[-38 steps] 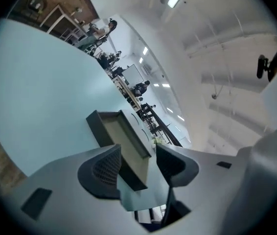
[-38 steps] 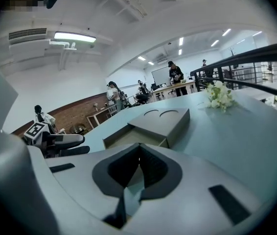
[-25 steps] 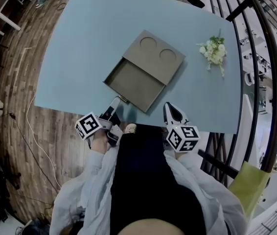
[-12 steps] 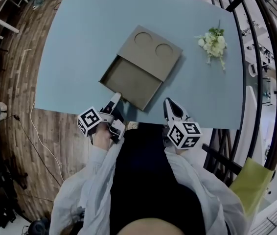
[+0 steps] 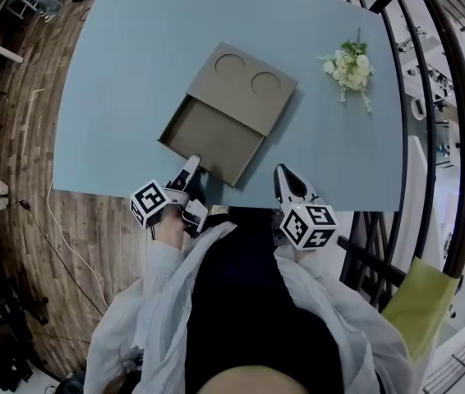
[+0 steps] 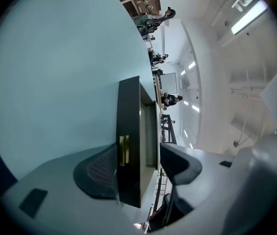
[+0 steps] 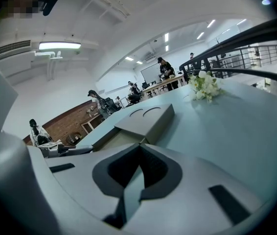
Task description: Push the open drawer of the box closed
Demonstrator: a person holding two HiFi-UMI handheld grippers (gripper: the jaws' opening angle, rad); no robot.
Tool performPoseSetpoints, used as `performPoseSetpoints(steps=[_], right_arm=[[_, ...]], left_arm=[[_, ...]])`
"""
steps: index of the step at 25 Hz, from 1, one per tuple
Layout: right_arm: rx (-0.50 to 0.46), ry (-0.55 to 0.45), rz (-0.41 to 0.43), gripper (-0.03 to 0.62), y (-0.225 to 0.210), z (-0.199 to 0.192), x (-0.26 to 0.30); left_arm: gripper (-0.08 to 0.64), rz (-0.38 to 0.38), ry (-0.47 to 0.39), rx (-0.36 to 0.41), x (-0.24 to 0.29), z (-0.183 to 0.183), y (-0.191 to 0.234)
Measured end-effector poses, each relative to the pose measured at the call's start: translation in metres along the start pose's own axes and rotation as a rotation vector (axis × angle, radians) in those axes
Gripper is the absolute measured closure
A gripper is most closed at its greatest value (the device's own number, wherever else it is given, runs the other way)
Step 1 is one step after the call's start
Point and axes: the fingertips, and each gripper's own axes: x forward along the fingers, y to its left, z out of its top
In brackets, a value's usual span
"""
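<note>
- Table (image 5: 134,56): pale blue. It carries the box, the drawer and a flower sprig.
- Box (image 5: 245,84): flat and grey-brown, set askew near the table's middle, with two round recesses (image 5: 231,66) in its top. Its open side faces the person, so a push away from the body should seat the drawer.
- Drawer (image 5: 209,134): empty and drawn out most of its depth toward the near table edge. Its front panel (image 6: 128,131) bears a small brass pull (image 6: 124,150). The task's step is judged not yet done.
- Left tool (image 5: 191,167): at the drawer's near front edge, pointing toward the box.
  - The jaws are released and have just been opening.
  - In the left gripper view the front panel and pull stand between the two jaws.
  - A clear gap shows beside one pad. The panel's edge overlaps the other pad, and contact there cannot be told.
  - This placement is judged to set the tool square against the panel for the push.
- Right tool (image 5: 283,175): the jaws are clenched together on nothing. It is held at the near table edge, to the right of the drawer's corner and apart from it. It is judged idle and clear of the drawer's path.
- Flower sprig (image 5: 346,66): white and green, at the far right of the table, well apart from the box and outside the line of the push.
- Marker cubes (image 5: 150,205): one on each tool, at the person's hands.
</note>
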Motion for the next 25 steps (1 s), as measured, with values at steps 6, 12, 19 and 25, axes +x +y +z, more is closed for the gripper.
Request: performPoseSetpoints(steps=[6, 12, 19, 25], right_arm=[[0.003, 0.003, -0.012, 0.585, -0.002, -0.003, -0.002], [-0.005, -0.002, -0.011, 0.584, -0.001, -0.005, -0.005], [-0.017, -0.009, -0.023, 0.584, 0.002, -0.003, -0.005], [-0.027, -0.022, -0.031, 0.585, 0.009, -0.004, -0.009]], left_arm=[[0.284, -0.030, 0.003, 0.022, 0.000, 0.001, -0.005], [0.284, -0.070, 0.011, 0.014, -0.001, -0.004, -0.013], [0.284, -0.109, 0.031, 0.029, -0.001, -0.004, -0.030], [0.284, -0.128, 0.043, 0.043, -0.008, -0.005, -0.037]])
